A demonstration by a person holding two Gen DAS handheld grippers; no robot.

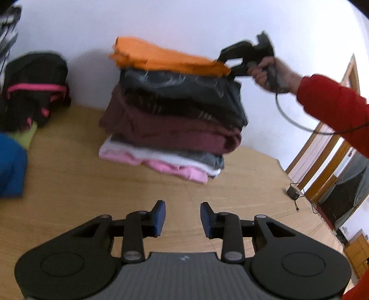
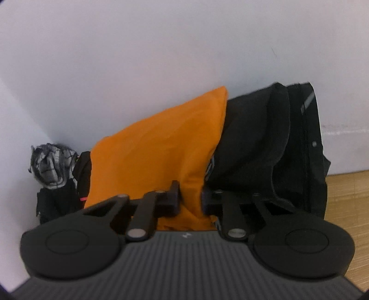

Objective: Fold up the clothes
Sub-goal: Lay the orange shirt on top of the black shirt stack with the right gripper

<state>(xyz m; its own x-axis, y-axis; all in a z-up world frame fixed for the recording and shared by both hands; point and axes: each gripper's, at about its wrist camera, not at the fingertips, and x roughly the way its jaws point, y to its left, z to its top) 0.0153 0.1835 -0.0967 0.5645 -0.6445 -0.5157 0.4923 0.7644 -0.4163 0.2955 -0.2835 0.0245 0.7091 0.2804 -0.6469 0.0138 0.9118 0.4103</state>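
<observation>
Stack: a pile of folded clothes [image 1: 170, 115] stands on the wooden tabletop [image 1: 69, 180] against a white wall [image 1: 173, 20]; from the bottom it runs pink, white, grey, maroon, black.
Orange garment: the folded orange garment [image 1: 161, 57] lies on top of the pile, its right edge reaching the right gripper.
Right gripper: in the left wrist view the right gripper [image 1: 228, 67] is held by a hand [image 1: 272, 73] in a red sleeve [image 1: 334, 103], at the pile's upper right corner.
Right fingers: in the right wrist view the orange garment [image 2: 156, 150] runs between the fingers [image 2: 174, 198], which stand narrow and pinch its near edge.
Left gripper: the left gripper [image 1: 182, 219] hangs over bare tabletop in front of the pile, well apart from it.
Left fingers: the blue-padded fingers [image 1: 160, 217] stand partly apart with nothing between them.
Surroundings: a black bag with pink trim [image 1: 34, 90] sits left of the pile by the wall.
</observation>
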